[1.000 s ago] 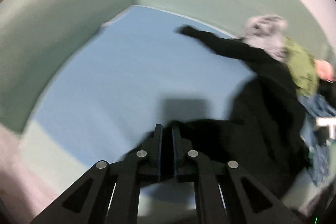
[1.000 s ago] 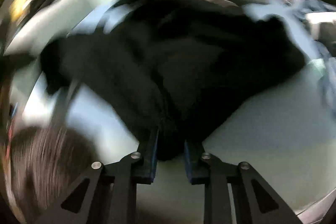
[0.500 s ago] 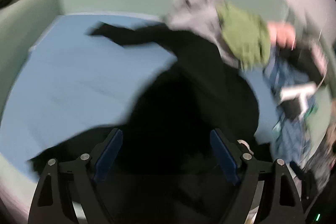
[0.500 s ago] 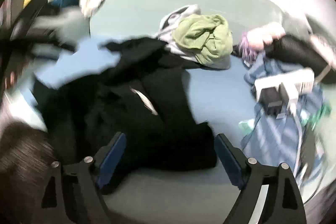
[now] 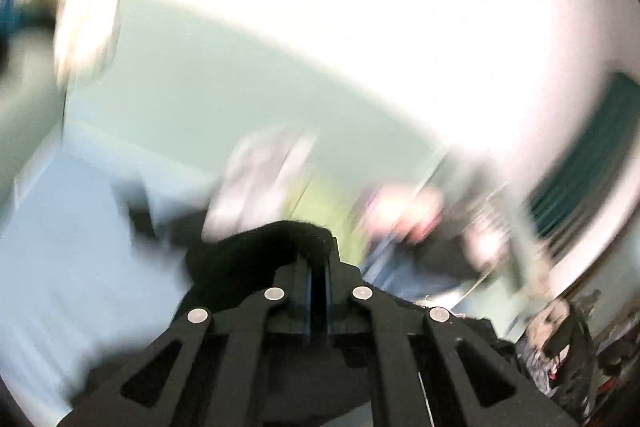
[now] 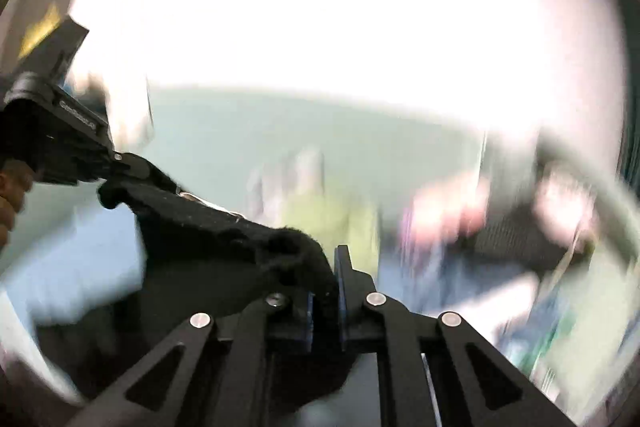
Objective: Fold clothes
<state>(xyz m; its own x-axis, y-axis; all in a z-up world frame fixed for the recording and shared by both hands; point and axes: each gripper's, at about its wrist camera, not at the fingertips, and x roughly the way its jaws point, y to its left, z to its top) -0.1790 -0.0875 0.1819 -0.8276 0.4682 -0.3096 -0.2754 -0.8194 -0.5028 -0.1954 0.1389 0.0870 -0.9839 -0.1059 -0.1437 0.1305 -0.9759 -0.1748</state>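
Note:
A black garment hangs stretched between my two grippers, lifted above the blue sheet. My left gripper is shut on one edge of the black garment; it also shows at the left of the right wrist view, pinching the cloth. My right gripper is shut on the other edge, with cloth bunched between its blue pads. Both views are heavily motion-blurred.
Blurred behind the garment lies a pile of other clothes: a grey piece, a green one, a pink one and blue fabric. A pale green wall and a bright white area fill the top.
Both grippers were open over the flat black garment half a second ago. Now both are shut on its edge and have lifted it, with the cameras tilted upward.

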